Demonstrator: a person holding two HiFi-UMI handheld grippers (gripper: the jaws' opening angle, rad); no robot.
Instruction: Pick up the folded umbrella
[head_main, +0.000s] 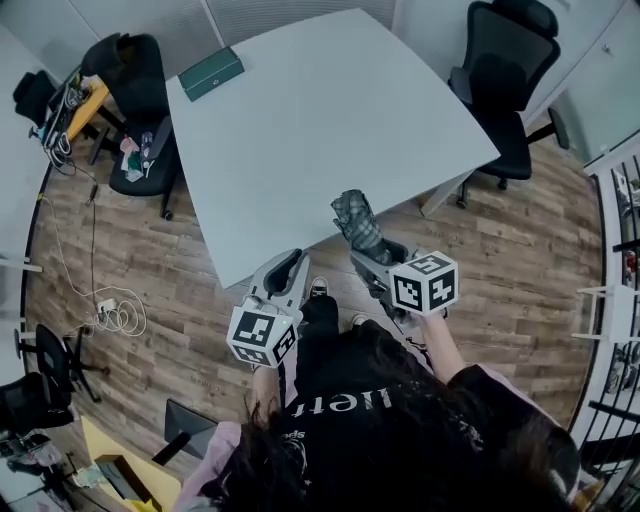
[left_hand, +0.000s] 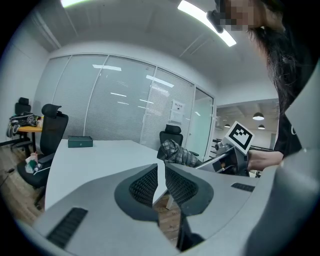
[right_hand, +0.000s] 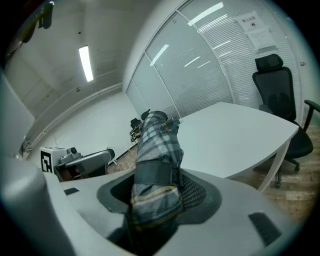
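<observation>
Grey checked cloth filled the right hand-held gripper (right_hand: 155, 196): its jaws stood wide and were pressed on the folded umbrella (right_hand: 157, 150) from both sides, close to its dark strap. The umbrella's long axis ran along the jaws. One end sat deep between them and the other end pointed forward and a little up, away from the person.

From the head view, the umbrella (head_main: 356, 218) stuck out beyond the right hand-held gripper (head_main: 372, 250) towards the near edge of the table (head_main: 330, 120). It seemed to be in the air there and not lying on the white top, so I judged that the pick was already made.

The left hand-held gripper (left_hand: 159, 181) was just beside it, on the left. Its jaws were drawn together with nothing between them. The right hand was therefore the one that mattered, and the coming move needed only a steady hold, with the long end kept clear of the table.

Farther away, a green box (head_main: 211, 73) lay on the far corner of the table, and a black chair (head_main: 505, 90) stood behind it.
</observation>
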